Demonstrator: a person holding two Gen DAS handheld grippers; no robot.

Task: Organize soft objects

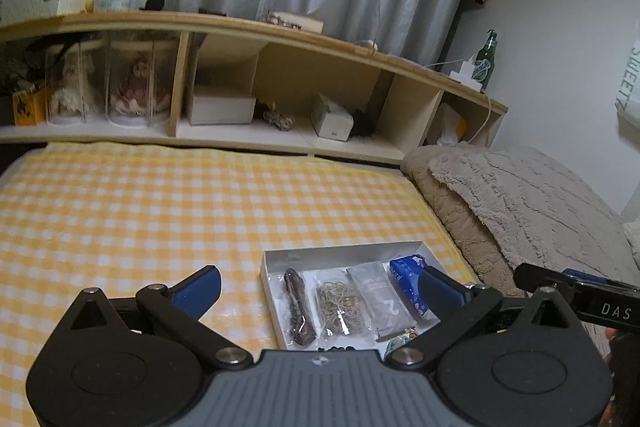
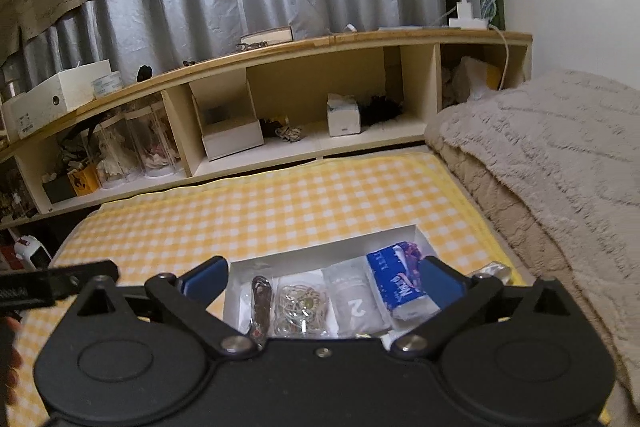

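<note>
Left tool (image 1: 320, 291): held above the bed, jaws spread wide, nothing gripped; the blue pads (image 1: 198, 291) are seen apart on either side of the box.
Right tool (image 2: 322, 281): likewise spread wide and empty, held over the near end of the box; its black frame is seen at the right edge of the left view.
Box (image 1: 276, 259): white, shallow, open-topped, laid on the yellow checked sheet (image 1: 140, 207) near the bed's right side.
Box contents: four soft items are laid side by side in a row.
Dark pouch (image 1: 298, 307): placed leftmost, long and narrow.
Rubber bands (image 1: 342, 305): kept in a clear bag, next to the pouch.
Grey sachet (image 1: 380, 297): marked "2", placed third.
Tissue pack (image 2: 396, 279): blue, placed rightmost, partly covered by a pad in both views.
Blanket (image 1: 520, 195): beige, fluffy, heaped at the right of the sheet, just beside the box.
Shelf (image 1: 280, 67): wooden, set along the bed's far end under grey curtains; small boxes are kept in it, and a green bottle (image 1: 486, 61) is stood on top.
</note>
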